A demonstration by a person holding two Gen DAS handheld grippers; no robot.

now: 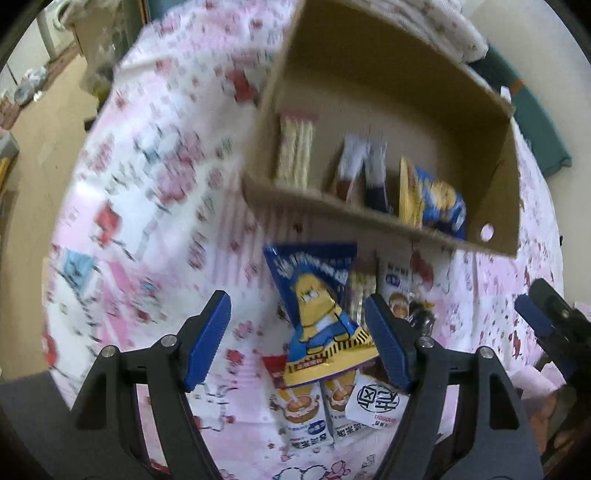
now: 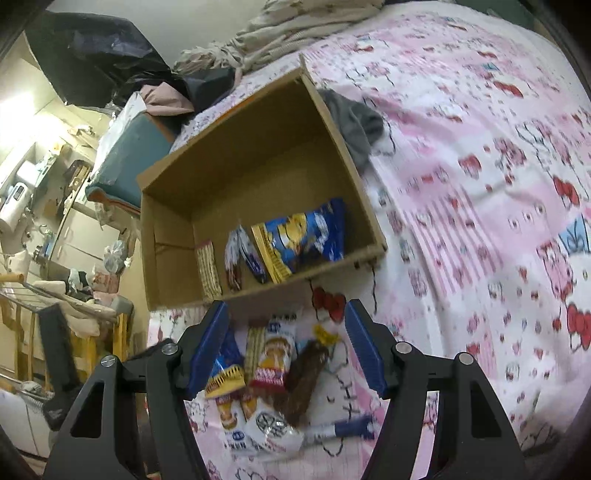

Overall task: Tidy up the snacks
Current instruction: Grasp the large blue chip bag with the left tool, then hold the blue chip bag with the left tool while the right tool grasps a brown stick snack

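Note:
An open cardboard box (image 1: 491, 155) (image 2: 351, 155) lies on the pink patterned bedsheet. It holds a wafer pack (image 1: 295, 151) (image 2: 208, 269), a dark-and-white pack (image 1: 364, 166) (image 2: 243, 258) and a blue-and-yellow chip bag (image 1: 436, 201) (image 2: 303, 238). In front of it lies a loose pile of snacks, with another blue-and-yellow bag (image 1: 317, 314) (image 2: 225, 373), white cake packs (image 1: 303, 413) (image 2: 275, 354) and a brown bar (image 2: 306, 376). My left gripper (image 1: 295, 306) hangs open over the blue-and-yellow bag, its pads clear of it. My right gripper (image 2: 287, 310) is open above the pile, holding nothing.
A grey cloth (image 2: 354, 122) lies beside the box. Folded bedding (image 2: 280, 33) and dark clothes (image 2: 103, 51) are heaped behind it. The bed's edge drops to a cluttered floor with a drying rack (image 2: 44, 295). The bedsheet (image 2: 480, 184) spreads wide to the right.

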